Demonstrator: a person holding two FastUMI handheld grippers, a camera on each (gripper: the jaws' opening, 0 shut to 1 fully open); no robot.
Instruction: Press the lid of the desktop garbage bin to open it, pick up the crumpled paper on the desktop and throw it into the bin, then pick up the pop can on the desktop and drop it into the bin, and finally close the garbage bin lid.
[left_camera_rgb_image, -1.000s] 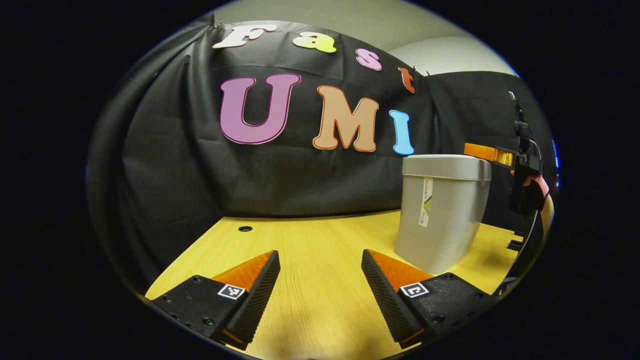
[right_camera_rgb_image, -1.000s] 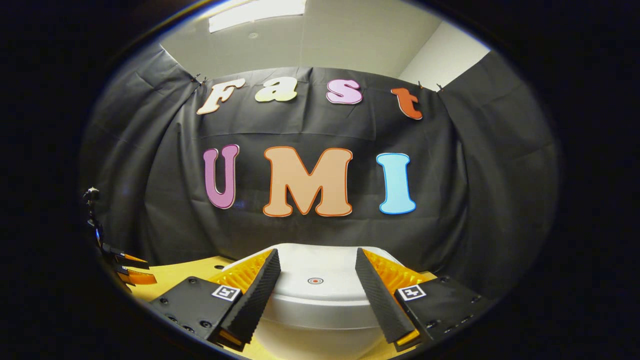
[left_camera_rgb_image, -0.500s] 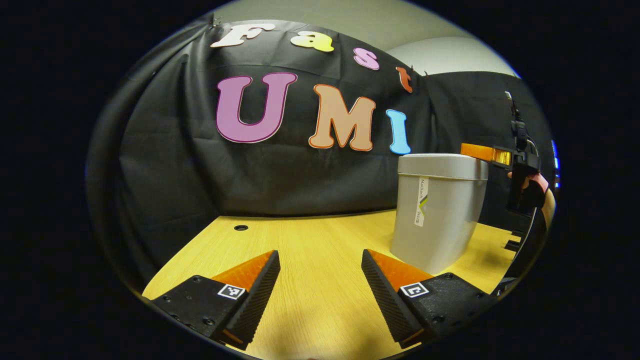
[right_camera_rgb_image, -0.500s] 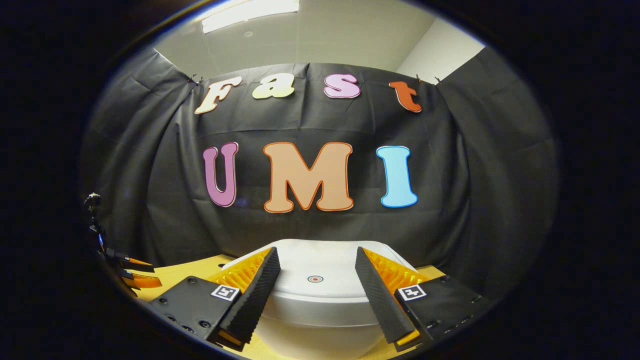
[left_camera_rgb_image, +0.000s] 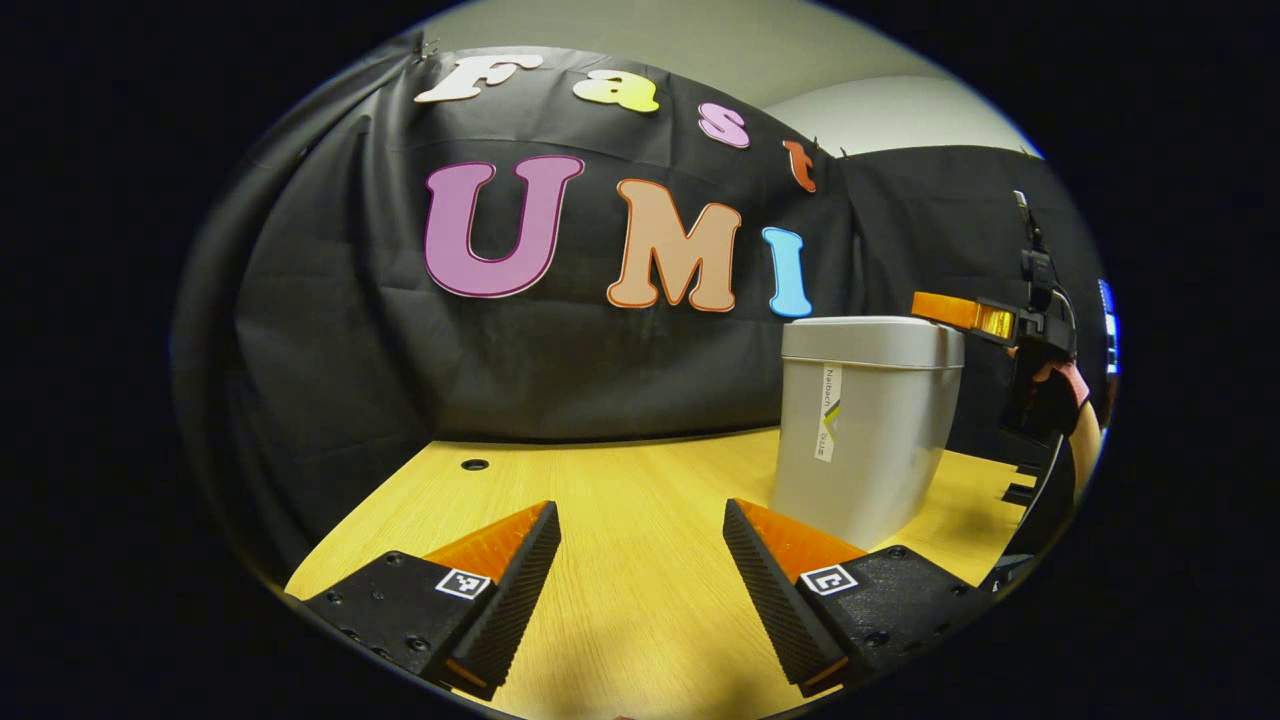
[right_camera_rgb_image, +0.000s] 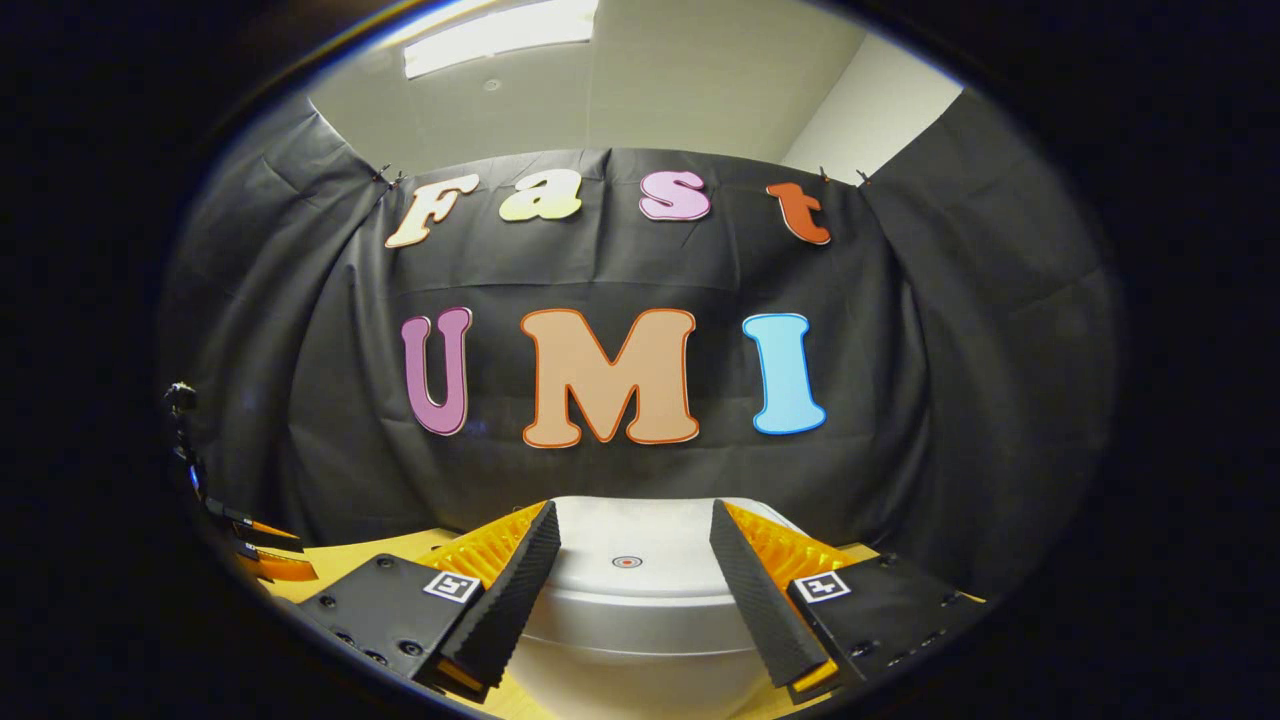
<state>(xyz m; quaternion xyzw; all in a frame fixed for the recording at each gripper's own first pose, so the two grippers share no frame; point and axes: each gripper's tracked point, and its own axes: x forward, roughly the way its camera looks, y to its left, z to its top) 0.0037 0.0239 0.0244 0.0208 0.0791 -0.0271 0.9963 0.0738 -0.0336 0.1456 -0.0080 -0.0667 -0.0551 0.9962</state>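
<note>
**A:** What is nearest to you on the left?

**B:** My left gripper (left_camera_rgb_image: 640, 575) sits low over the wooden desk (left_camera_rgb_image: 620, 490), its fingers spread wide apart with nothing between them, just bare desk top. A small round hole (left_camera_rgb_image: 474, 465) lies in the desk farther back, near the black cloth wall (left_camera_rgb_image: 350, 330).

**A:** And the bin?

**B:** From the left gripper view, the desktop garbage bin (left_camera_rgb_image: 860, 430) stands upright on the desk, ahead and to the right of those fingers and apart from them. Its lid (left_camera_rgb_image: 872, 342) is down. A narrow label runs down its side.

**A:** Where is your other hand?

**B:** In that same view, my right gripper (left_camera_rgb_image: 965, 312) hangs just past the bin's far top edge, about level with the lid, with my hand (left_camera_rgb_image: 1060, 385) behind it. In the right gripper view, the right gripper (right_camera_rgb_image: 632, 580) has its fingers released and wide, and the lid (right_camera_rgb_image: 625, 590) shows between them, with a small round red mark (right_camera_rgb_image: 627, 562) near its middle. Whether the fingers touch the lid, I cannot tell. My left gripper (right_camera_rgb_image: 262, 548) shows small at the left edge.

**A:** Beyond that?

**B:** The cloth wall, then a pale ceiling with a light panel (right_camera_rgb_image: 500, 22).
</note>
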